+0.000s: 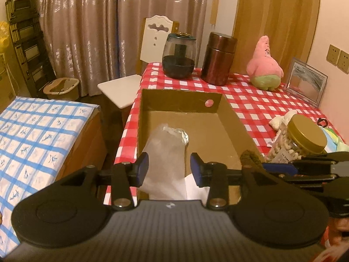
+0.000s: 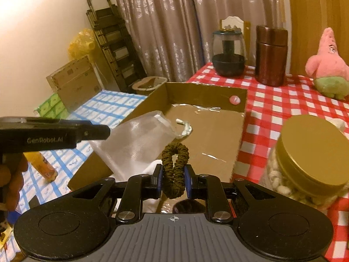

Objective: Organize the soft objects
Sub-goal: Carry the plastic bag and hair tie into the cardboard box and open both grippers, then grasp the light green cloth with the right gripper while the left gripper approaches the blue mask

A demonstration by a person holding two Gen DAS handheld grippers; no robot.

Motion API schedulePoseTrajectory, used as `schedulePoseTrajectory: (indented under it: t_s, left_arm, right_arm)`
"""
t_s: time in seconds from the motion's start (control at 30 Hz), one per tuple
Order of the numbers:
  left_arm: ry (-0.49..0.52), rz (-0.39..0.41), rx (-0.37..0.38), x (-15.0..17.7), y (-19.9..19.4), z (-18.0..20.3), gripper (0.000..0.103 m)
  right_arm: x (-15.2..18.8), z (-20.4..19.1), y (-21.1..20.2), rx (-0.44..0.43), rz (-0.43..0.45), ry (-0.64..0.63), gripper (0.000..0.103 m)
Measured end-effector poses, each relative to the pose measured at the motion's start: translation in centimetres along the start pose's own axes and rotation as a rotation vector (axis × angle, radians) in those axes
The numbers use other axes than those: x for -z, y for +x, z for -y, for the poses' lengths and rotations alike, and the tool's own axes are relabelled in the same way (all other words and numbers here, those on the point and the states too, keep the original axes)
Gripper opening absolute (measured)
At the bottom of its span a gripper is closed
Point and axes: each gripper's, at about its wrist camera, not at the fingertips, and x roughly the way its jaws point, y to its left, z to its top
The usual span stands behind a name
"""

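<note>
Right gripper (image 2: pixel 173 178) nearest, blue pads clamped on a dark olive-brown ruffled fabric scrunchie (image 2: pixel 175 170), loop standing upright above the near end of the open brown cardboard box (image 2: pixel 205 91). Left gripper (image 1: pixel 169 166) over the box's near-left part, jaws apart; a translucent white mesh drawstring pouch (image 1: pixel 165 155) sits between the pads, left pad looks in contact, right pad clear of it, not squeezed. Pouch leans over the box's near-left wall, its gathered mouth with white cord (image 2: pixel 185 128) reaching onto the box floor. White soft fabric (image 1: pixel 194 187) lies under the pouch at the box's near edge. Box floor otherwise shiny, taped. Small round pink sticker (image 1: pixel 208 103) on the box's far inner wall. Box rests on a table with red-and-white checked cloth (image 1: pixel 250 102). Right of the box: clear jar of pale nuts with gold screw lid (image 1: pixel 301 139), a white fluffy thing (image 1: pixel 281 120) just behind it. Beyond the box: dark glass jar with teal lid (image 1: pixel 179 54), brown metal canister (image 1: pixel 219 57), pink star-shaped plush with green shorts (image 1: pixel 265 65), clear picture frame (image 1: pixel 305 80) at the far right. White wooden chair (image 1: pixel 152 43) behind the table's far left corner. Left of the box, a surface with blue-and-white checked cloth (image 1: pixel 39 135). Grey curtains (image 1: pixel 98 26) at the back.
</note>
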Motion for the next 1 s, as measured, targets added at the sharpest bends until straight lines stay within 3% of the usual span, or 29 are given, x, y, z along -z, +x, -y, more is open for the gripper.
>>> schedulePoseTrajectory:
  t_s: [0.03, 0.07, 0.1, 0.17, 0.57, 1.0]
  left_arm:
    - [-0.006, 0.002, -0.005, 0.2, -0.1, -0.1, 0.042]
    - [-0.011, 0.005, -0.01, 0.3, -0.3, -0.2, 0.043]
    - [-0.013, 0.006, -0.012, 0.3, -0.4, -0.4, 0.043]
    - [-0.019, 0.009, -0.02, 0.5, -0.7, -0.6, 0.044]
    - [-0.036, 0.034, -0.016, 0.9, -3.4, 0.6, 0.046]
    - [-0.018, 0.072, 0.095, 0.7, -7.5, 8.4, 0.06]
  right_arm:
    - [0.1, 0.0, 0.0, -0.01, 0.001, 0.004, 0.02]
    - [0.0, 0.0, 0.1, -0.017, 0.003, 0.006, 0.029]
    - [0.0, -0.1, 0.2, -0.017, 0.003, 0.006, 0.044]
    - [0.2, 0.0, 0.1, -0.015, 0.01, 0.013, 0.059]
    - [0.7, -0.3, -4.1, 0.027, 0.044, -0.037, 0.059]
    - [2.7, 2.2, -14.9, 0.206, 0.116, 0.032, 0.059]
